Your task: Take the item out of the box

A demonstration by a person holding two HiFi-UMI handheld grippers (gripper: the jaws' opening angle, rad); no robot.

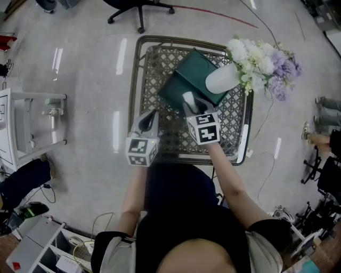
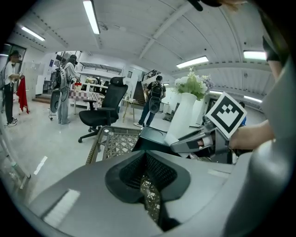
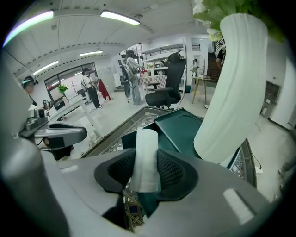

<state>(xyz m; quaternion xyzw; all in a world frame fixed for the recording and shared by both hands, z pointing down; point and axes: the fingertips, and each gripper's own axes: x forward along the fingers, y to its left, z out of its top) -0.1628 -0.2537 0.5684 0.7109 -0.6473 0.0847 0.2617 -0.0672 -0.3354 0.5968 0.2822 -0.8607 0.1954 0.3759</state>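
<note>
A dark green box (image 1: pixel 184 80) lies on the woven lattice table (image 1: pixel 160 58), with a white vase (image 1: pixel 221 79) leaning over its right side. My right gripper (image 1: pixel 191 105) is at the box's near edge, shut on a white rolled item (image 1: pixel 187 98). In the right gripper view the white item (image 3: pixel 147 155) stands upright between the pads of the right gripper (image 3: pixel 147 175), in front of the green box (image 3: pixel 185 127). My left gripper (image 1: pixel 148 120) hovers over the table to the left of the box, jaws together and holding nothing; the left gripper (image 2: pixel 147 178) shows only lattice below.
The vase holds white and purple flowers (image 1: pixel 266 64) that hang past the table's right edge. A black office chair (image 1: pixel 139 8) stands beyond the table and a white rack (image 1: pixel 32 122) to the left. People stand (image 2: pixel 62 88) far off in the room.
</note>
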